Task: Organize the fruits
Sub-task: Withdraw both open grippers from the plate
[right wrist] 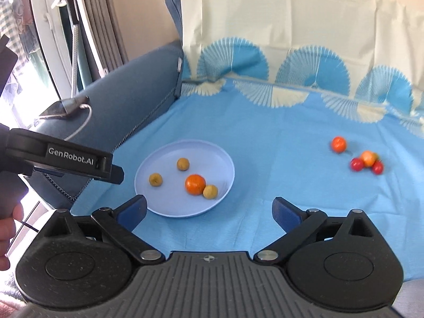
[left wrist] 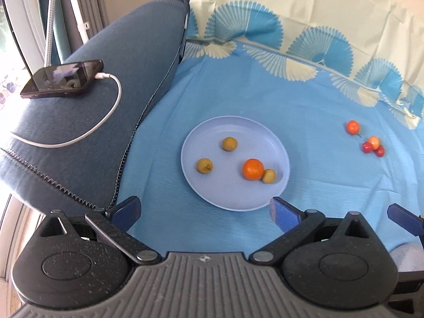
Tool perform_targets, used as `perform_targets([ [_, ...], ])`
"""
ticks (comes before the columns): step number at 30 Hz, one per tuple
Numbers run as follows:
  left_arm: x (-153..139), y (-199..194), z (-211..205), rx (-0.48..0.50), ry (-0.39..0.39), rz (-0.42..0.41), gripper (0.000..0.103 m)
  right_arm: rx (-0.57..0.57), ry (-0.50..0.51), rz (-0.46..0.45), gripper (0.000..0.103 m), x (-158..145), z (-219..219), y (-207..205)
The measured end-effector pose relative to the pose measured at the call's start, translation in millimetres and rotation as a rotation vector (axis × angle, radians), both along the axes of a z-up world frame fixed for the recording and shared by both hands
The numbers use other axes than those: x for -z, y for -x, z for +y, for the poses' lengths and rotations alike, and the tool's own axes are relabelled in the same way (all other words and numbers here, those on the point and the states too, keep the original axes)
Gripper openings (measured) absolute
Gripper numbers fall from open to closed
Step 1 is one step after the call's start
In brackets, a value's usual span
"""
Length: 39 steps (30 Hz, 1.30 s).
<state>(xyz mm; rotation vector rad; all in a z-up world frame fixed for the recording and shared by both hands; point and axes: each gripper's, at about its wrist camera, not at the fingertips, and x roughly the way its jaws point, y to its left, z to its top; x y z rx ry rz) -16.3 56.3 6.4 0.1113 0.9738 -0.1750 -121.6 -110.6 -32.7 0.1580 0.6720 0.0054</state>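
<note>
Both tools hang empty: the left gripper (left wrist: 205, 213) has its blue-padded jaws spread wide, and the right gripper (right wrist: 209, 212) is just as wide, nothing between either pair. Ahead, the pale lilac round plate (left wrist: 275, 137) holds an orange tangerine (left wrist: 253, 169) and three small brownish-green fruits. The small red-orange fruits (right wrist: 367, 160) lie well apart on the blue cloth (left wrist: 304, 100) — round, loose, likely to roll if nudged off-centre.
</note>
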Motion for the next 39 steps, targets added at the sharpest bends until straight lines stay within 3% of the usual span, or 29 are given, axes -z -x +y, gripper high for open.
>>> perform_targets([
  [13, -31, 45, -1, 0.017, 0.011, -0.083, 0.103, 0.020, 0.017, -0.092, 0.102, -25, 3, 53],
  [39, -35, 57, -15, 0.050, -0.020, -0.096, 0.103, 0.054, -0.024, -0.120, 0.102, -27, -9, 69],
])
